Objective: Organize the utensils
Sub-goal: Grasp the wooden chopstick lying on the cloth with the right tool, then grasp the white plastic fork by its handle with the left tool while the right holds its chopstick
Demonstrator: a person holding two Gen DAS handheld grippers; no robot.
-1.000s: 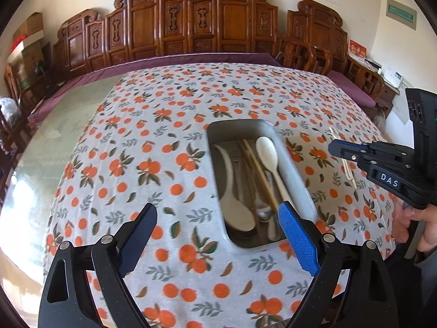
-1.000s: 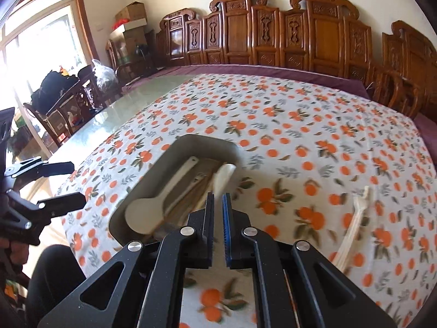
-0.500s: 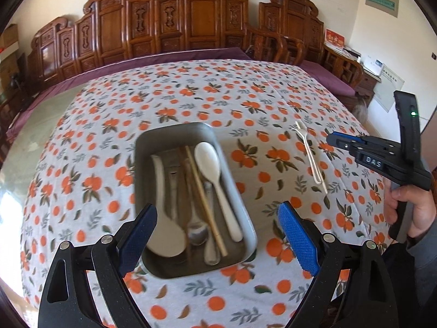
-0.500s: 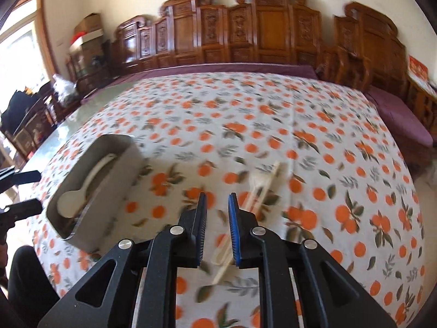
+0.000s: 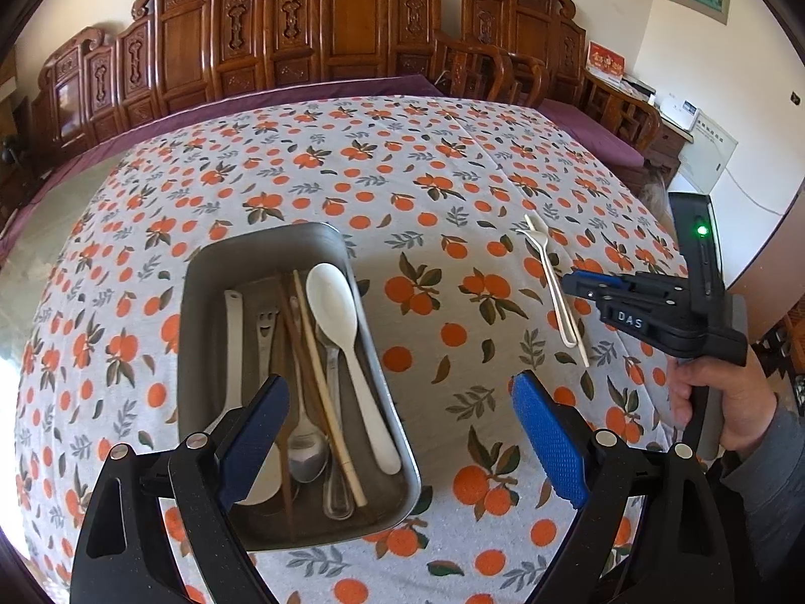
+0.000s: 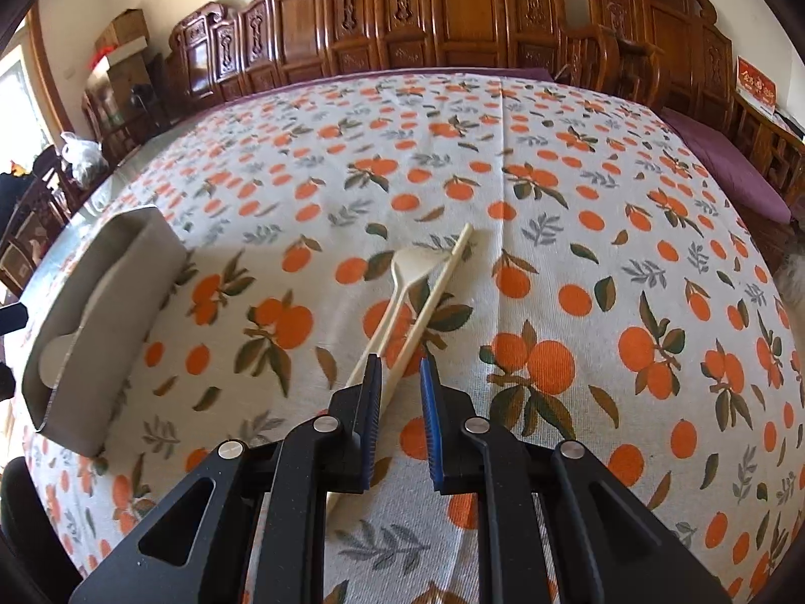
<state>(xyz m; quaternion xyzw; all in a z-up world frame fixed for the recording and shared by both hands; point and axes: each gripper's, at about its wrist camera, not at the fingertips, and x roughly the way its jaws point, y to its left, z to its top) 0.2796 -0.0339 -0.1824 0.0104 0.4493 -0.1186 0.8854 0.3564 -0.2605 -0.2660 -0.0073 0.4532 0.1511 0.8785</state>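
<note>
A grey metal tray (image 5: 352, 272) on the orange-print tablecloth holds a white spoon (image 5: 337, 312), metal spoons, a smiley-face utensil and wooden chopsticks. My left gripper (image 5: 400, 430) is open and empty, hovering over the tray's near right edge. A cream fork (image 5: 548, 277) and a cream chopstick lie on the cloth to the right. In the right wrist view the same fork (image 6: 397, 297) and chopstick (image 6: 437, 292) lie just ahead of my right gripper (image 6: 400, 372), which is slightly open and empty above their near ends. The tray (image 6: 126, 261) stands far left.
Carved wooden chairs (image 5: 342, 35) line the table's far side. A purple cloth (image 6: 724, 161) edges the table beyond the print. The person's hand (image 5: 714, 402) holds the right gripper at the table's right edge.
The right gripper swung right, away from the tray, to the cream fork and chopstick, and its jaws opened slightly. The left gripper shifted right, staying open.
</note>
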